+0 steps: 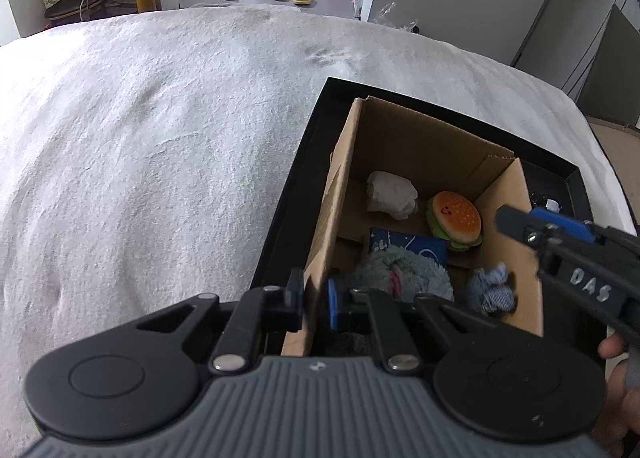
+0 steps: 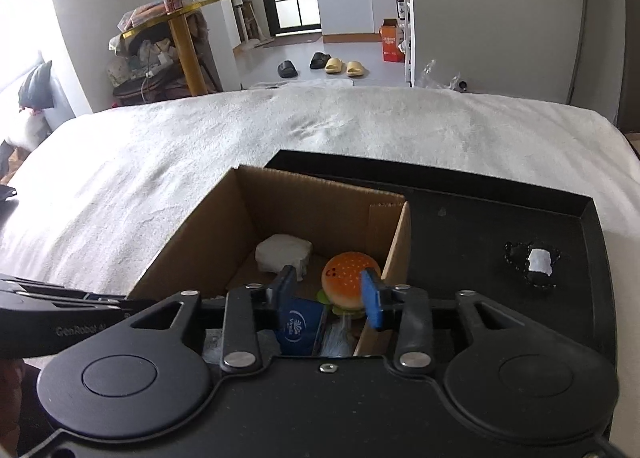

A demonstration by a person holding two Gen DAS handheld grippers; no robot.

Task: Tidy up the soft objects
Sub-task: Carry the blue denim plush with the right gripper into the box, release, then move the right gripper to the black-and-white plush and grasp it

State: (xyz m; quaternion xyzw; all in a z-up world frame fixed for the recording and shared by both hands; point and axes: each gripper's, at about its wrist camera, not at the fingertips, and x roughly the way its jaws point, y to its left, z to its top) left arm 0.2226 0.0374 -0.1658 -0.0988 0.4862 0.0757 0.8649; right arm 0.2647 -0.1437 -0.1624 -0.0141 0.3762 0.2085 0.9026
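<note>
Bed [image 1: 140,145]: white cover lies bare left of and beyond the black tray [image 1: 280,225].
Box edge: left gripper [image 1: 314,304] pinches the cardboard box [image 1: 420,145] by its left wall.
Right gripper [image 2: 328,290]: jaws parted over the box, nothing between them.
Box contents: burger plush [image 1: 454,219], white wad [image 1: 390,195], grey fluffy toy [image 1: 400,270], blue cloth scrap [image 1: 492,288], dark blue packet [image 1: 412,246].

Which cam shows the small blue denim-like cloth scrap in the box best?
Left wrist view. The denim-like cloth scrap lies in plain sight on the cardboard box floor, near the right wall, below the burger plush. In the right wrist view it cannot be made out; that claw's own body covers the near part of the box.
</note>
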